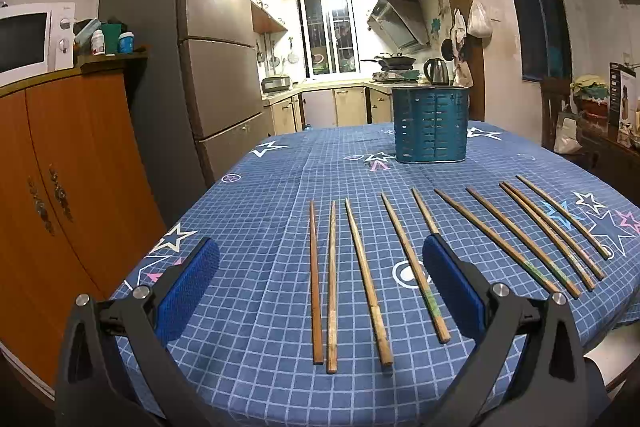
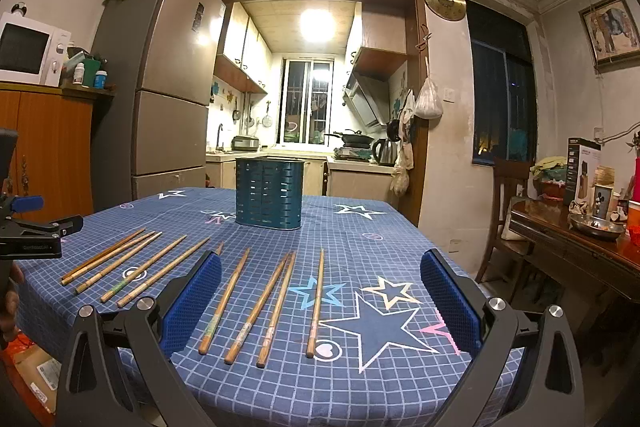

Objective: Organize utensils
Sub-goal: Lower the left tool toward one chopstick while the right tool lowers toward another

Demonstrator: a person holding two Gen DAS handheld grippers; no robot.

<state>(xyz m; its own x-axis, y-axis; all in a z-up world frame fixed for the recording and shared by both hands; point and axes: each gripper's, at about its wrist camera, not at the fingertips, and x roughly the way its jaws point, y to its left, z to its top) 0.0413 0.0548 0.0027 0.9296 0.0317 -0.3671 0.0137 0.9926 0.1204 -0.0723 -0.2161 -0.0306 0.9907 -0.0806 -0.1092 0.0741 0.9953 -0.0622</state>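
Plainly, both tongs, left (image 1: pixel 320 287) and right (image 2: pixel 320 299), gape wide and empty above the counter's (image 2: pixel 400 247) near edge; chopsticks (image 1: pixel 316 283) lie in a row there, the blue holder (image 1: pixel 430 125) toward the far edge.

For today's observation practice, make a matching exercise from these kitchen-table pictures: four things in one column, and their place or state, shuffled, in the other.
Things
1. chopsticks
2. utensil holder
3. left gripper
4. microwave

Place or state
A. on the wooden cabinet
B. open, holding nothing
C. lying in a row on the tablecloth
D. upright at the table's far end

Pairs: 1-C, 2-D, 3-B, 4-A
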